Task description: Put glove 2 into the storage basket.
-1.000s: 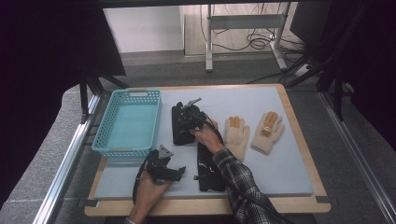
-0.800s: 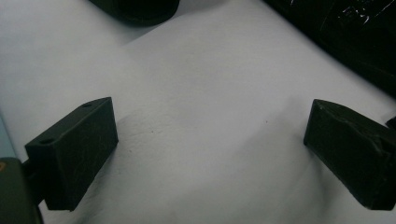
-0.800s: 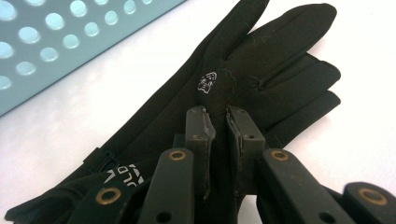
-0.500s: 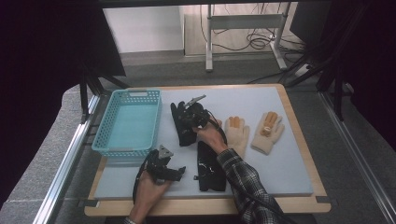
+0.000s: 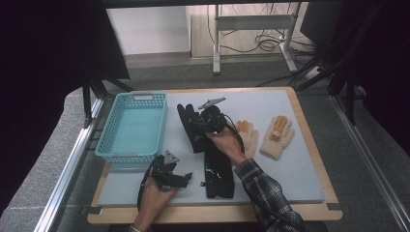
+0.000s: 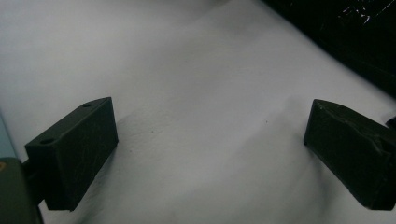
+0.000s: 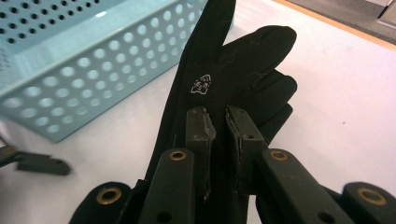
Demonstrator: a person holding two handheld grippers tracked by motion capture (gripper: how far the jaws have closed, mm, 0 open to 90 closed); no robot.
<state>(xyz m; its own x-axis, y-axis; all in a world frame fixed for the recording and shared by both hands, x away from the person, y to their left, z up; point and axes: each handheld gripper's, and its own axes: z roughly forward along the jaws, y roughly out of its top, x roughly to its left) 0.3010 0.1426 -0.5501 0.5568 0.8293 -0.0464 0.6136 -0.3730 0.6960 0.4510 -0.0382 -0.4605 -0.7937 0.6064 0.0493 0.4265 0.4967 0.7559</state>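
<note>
the right tool (image 7: 215,154) is clamped on a black glove (image 7: 224,88), its jaws having just been closing with the cloth pinched between them. in the high view that glove (image 5: 193,126) hangs from the right tool (image 5: 209,122) just right of the blue basket (image 5: 130,126). a second black glove (image 5: 218,169) lies flat on the surface (image 5: 290,179), nearer the person. the left tool (image 6: 210,154) rests low on the surface with its jaws wide apart and nothing between them. two tan gloves (image 5: 276,137) lie to the right.

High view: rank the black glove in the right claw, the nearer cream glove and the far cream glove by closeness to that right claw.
1. Black glove, gripped in the right claw.
2. Nearer cream glove, just right of the hand.
3. Far cream glove, farther right, toward the table's right edge.
</note>
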